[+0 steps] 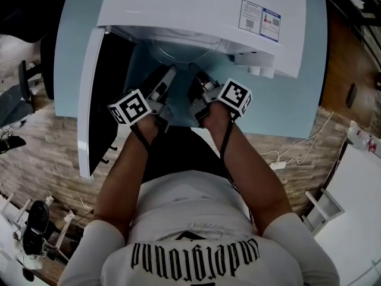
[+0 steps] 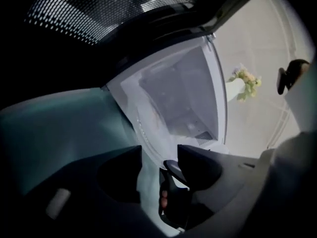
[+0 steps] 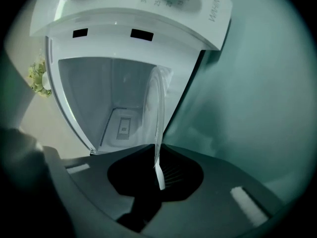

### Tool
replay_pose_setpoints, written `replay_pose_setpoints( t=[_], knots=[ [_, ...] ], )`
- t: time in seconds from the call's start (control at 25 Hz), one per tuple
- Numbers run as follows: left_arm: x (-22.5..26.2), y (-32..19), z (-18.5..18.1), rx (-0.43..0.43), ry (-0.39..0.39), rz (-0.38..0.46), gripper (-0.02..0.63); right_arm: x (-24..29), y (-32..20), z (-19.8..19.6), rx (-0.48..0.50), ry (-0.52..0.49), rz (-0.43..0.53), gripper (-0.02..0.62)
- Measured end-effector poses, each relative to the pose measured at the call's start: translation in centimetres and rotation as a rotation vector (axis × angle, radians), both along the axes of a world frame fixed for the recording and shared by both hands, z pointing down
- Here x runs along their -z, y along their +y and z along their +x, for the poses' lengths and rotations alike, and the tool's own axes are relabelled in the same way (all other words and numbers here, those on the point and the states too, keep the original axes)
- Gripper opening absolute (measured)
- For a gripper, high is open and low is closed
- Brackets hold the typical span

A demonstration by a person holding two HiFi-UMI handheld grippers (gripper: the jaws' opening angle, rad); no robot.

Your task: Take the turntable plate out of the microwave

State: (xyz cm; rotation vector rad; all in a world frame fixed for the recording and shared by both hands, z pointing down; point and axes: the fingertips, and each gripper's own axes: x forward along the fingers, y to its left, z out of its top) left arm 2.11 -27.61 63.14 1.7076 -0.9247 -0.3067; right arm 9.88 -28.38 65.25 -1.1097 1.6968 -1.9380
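Pale blue tabletop, set over wood-plank flooring, carries a white microwave. Its door is swung open to the left of the head view, dark inner face exposed.

Turntable plate: clear glass, at the front of the cavity opening, with its near rim toward the person.

Right gripper: jaws drawn narrow and clamped on the plate's near rim. The right gripper view shows the glass edge seated between the pads, with the rest of the plate running back into the cavity.

Left gripper: just beside the right one, pointed at the same rim. Jaws stand wide apart. The plate's edge lies at the mouth of the gap and neither pad presses on it.

Background: a vase of pale flowers stands beyond the microwave.
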Motion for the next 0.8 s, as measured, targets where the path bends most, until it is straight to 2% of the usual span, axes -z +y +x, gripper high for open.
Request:
replay_pose_setpoints(
  t=[0.16, 0.4, 0.48, 0.64, 0.68, 0.8],
  knots=[
    [-1.4, -0.2, 0.5, -0.006, 0.09, -0.054, 0.281, -0.1, 1.4, 0.8, 0.018, -0.008, -0.007, 0.035],
    [-2.9, -1.6, 0.1, 0.065, 0.131, -0.127, 0.288, 0.3, 3.1, 1.1, 0.06, -0.014, -0.009, 0.034],
    [-3.0, -2.2, 0.5, 0.068, 0.168, -0.125, 0.287, 0.3, 3.9, 1.3, 0.077, -0.01, -0.007, 0.034],
    [-3.4, -2.4, 0.4, 0.072, 0.187, -0.146, 0.285, 0.1, 5.6, 1.8, 0.117, -0.004, -0.011, 0.034],
    [-3.5, -2.3, 0.5, 0.068, 0.194, -0.151, 0.276, 0.1, 5.9, 1.9, 0.124, -0.004, -0.009, 0.034],
    [-3.8, -1.6, 0.6, 0.062, 0.23, -0.158, 0.15, -0.1, 6.6, 2.1, 0.144, 0.005, 0.001, 0.034]
  ],
)
